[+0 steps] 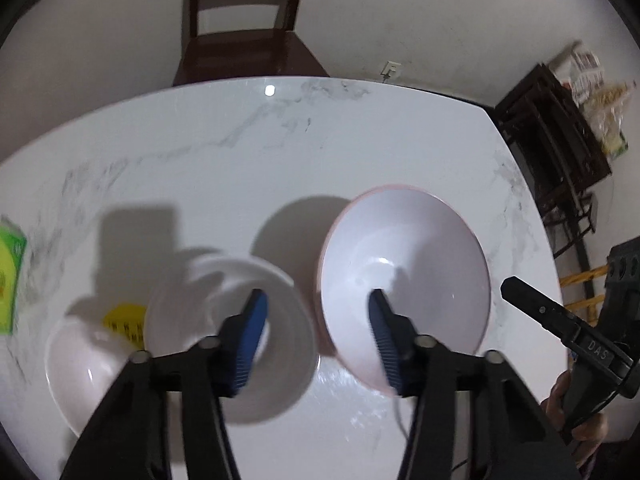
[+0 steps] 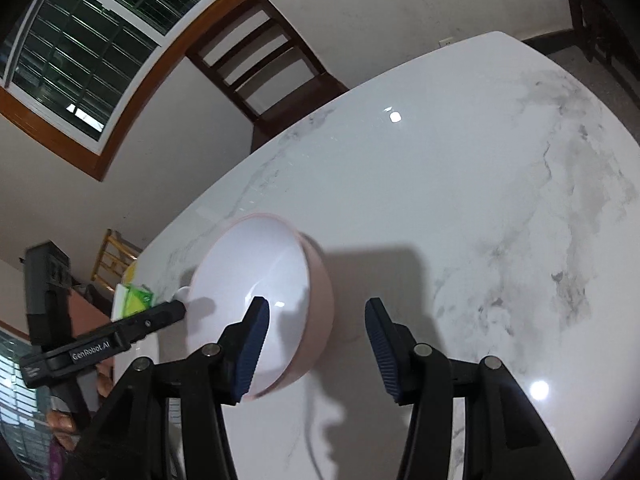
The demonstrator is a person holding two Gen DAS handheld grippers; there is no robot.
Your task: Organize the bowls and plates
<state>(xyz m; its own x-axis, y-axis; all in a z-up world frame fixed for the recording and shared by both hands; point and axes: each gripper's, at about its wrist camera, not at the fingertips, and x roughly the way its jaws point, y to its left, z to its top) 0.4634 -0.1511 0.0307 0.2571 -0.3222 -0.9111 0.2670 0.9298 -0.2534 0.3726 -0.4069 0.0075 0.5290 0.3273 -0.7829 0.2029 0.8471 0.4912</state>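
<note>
Left gripper (image 1: 320,316) points steeply down at the marble table (image 1: 280,152), its jaws parted with a clear gap between the blue pads (image 1: 252,332). We see the tilted pink bowl (image 1: 404,280) with its near left rim in that gap. One pad lies across the bowl's white inside, while the other hangs over a white bowl (image 1: 288,344) sitting flat on the table just to the left. The pads do not close on either bowl. The pink bowl leans with its mouth turned towards us, and we cannot tell what props it.

In its own view the right gripper (image 2: 316,320) also stands wide. One pad is over the inside of the pink bowl (image 2: 280,280) and the other is out over bare marble, clearly apart from the bowl's wall, so it grips nothing. From the left wrist view we see one of its black fingers just beside the bowl's right rim, with a person's hand (image 1: 580,428) on the handle behind.

Further left, a second pale bowl (image 1: 76,364), blurred, sits beside the white one, partly behind it. A yellow item (image 1: 122,320) shows between them, too blurred to name. A green carton (image 1: 10,276) stands at the table's left edge. Beyond the far edge are a dark wooden chair (image 1: 240,40) and, off to the right, a dark wooden rack (image 1: 556,140) with bags on top.
</note>
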